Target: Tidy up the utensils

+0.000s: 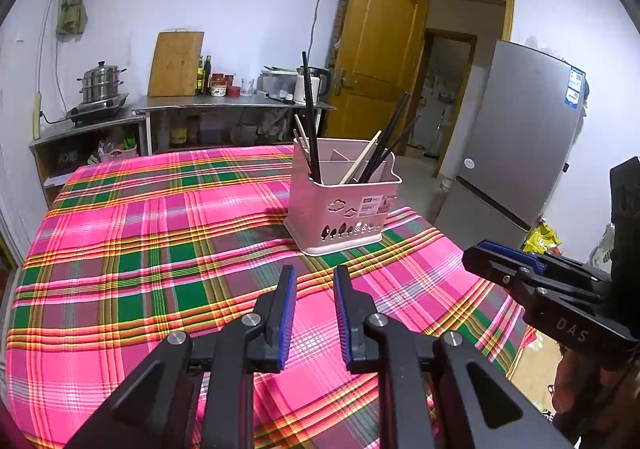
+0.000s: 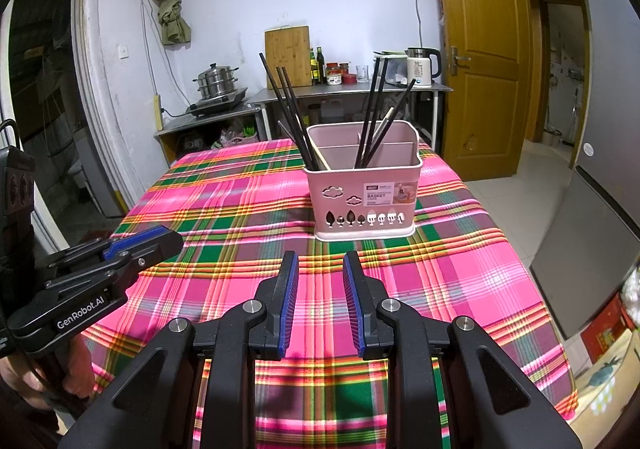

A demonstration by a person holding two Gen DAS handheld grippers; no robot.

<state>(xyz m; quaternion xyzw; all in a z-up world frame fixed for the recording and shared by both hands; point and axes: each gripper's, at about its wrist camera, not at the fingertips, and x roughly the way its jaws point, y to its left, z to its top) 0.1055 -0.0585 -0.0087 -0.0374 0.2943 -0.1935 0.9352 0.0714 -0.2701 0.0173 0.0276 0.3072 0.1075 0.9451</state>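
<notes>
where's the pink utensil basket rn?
The pink utensil basket stands upright on the plaid tablecloth, ahead of both grippers toward the table's far right side. In the left wrist view it sits right of centre, chopsticks standing in it.

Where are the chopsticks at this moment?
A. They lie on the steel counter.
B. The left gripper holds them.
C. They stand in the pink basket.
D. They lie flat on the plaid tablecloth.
C: the chopsticks lean upright in compartments of the pink basket, and none is between the fingers of either gripper.
</notes>
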